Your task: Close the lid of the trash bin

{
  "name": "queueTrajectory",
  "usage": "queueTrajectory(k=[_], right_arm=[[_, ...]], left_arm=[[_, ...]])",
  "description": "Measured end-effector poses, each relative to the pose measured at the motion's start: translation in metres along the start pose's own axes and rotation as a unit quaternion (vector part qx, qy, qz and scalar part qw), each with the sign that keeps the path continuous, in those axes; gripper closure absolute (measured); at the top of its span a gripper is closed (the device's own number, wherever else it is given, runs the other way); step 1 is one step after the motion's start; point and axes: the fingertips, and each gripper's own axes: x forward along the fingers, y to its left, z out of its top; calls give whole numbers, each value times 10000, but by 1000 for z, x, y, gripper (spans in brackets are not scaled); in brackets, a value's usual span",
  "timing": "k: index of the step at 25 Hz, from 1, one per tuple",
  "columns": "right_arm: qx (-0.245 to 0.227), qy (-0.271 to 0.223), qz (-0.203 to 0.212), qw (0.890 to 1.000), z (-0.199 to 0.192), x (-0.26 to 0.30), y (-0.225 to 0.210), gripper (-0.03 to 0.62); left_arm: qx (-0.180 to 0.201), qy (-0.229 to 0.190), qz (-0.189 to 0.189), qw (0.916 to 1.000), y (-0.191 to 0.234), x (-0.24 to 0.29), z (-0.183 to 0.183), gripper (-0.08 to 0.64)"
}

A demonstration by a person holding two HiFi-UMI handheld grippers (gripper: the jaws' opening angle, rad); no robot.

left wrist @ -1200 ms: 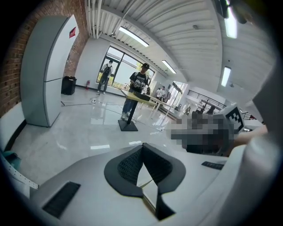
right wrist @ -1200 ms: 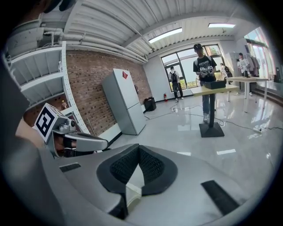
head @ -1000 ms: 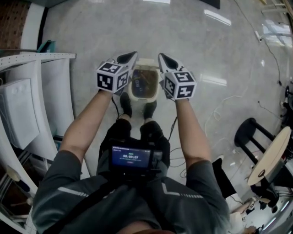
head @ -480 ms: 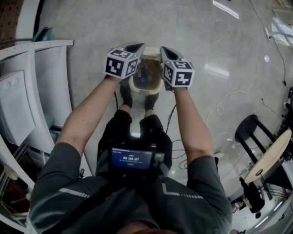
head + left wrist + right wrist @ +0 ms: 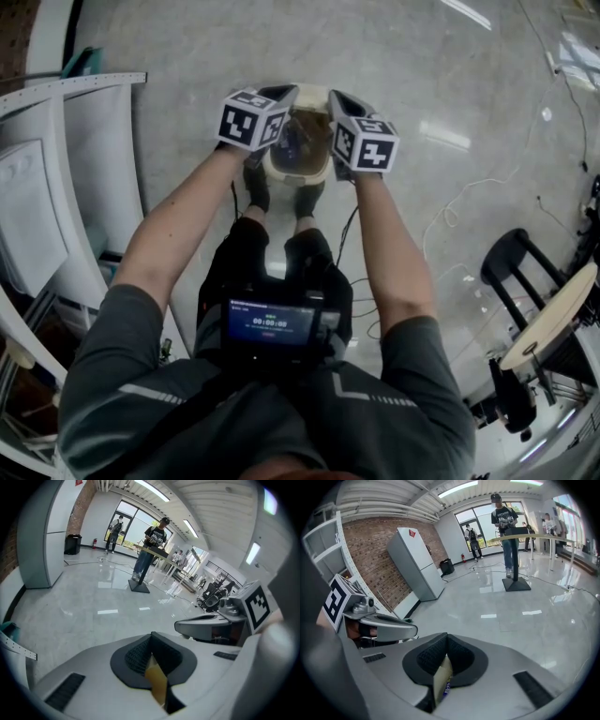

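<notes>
Cream plastic for the trash bin (image 5: 296,175), down on the grey polished floor (image 5: 422,56) just in front of the two dark shoes (image 5: 255,195), mouth open and facing up, brownish dark inside. At the far rim, a pale part, probably the lid (image 5: 309,90) standing raised, but mostly covered and hard to confirm. Above the bin, left gripper (image 5: 284,93) over the left rim and right gripper (image 5: 336,97) over the right rim, near each other, both pointing forward, away from the body. In the left gripper view, fingers (image 5: 136,656) clenched, tips pressed together, grasping nothing; only a yellowish strip seen through the slit below them. Same in the right gripper view: fingers (image 5: 433,656) pressed tip to tip, empty, with a pale strip and some blue print visible through the slit. No contact with the lid to be seen in any view. Step in hand, by my judgement: the approach, with both tools over the open bin and the closing not yet begun. Next move, likely: reach past the far rim, put one clenched tip behind or on top of the raised lid, then push it toward the body and down until flat on the rim. Needs a soft push: light bin, smooth floor, so some risk of sliding or tipping.
</notes>
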Motion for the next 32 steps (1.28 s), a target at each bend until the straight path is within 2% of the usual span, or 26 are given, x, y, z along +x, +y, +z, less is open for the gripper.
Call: queueTrajectory(k=[8, 17, 22, 24, 29, 32], right_arm=[[15, 182, 38, 9998, -37, -17, 9, 581], [75, 663, 57, 9978, -121, -30, 18, 581], [176, 819, -6, 9965, -160, -42, 21, 581], [231, 918, -42, 9955, -175, -40, 19, 581], [350, 1158, -33, 9927, -212, -32, 20, 581], [638, 1237, -19, 9903, -234, -26, 16, 581]], left_arm=[[-30, 196, -79, 9998, -20, -14, -37, 563], [-186, 617, -66, 9979, -35, -19, -121, 563], [230, 696, -183, 9971, -50, -22, -158, 563], [265, 791, -214, 9963, -51, -19, -174, 563], [26, 1118, -135, 9936, -48, -10, -216, 563], [-234, 1230, -187, 9920, -48, -3, -234, 563]])
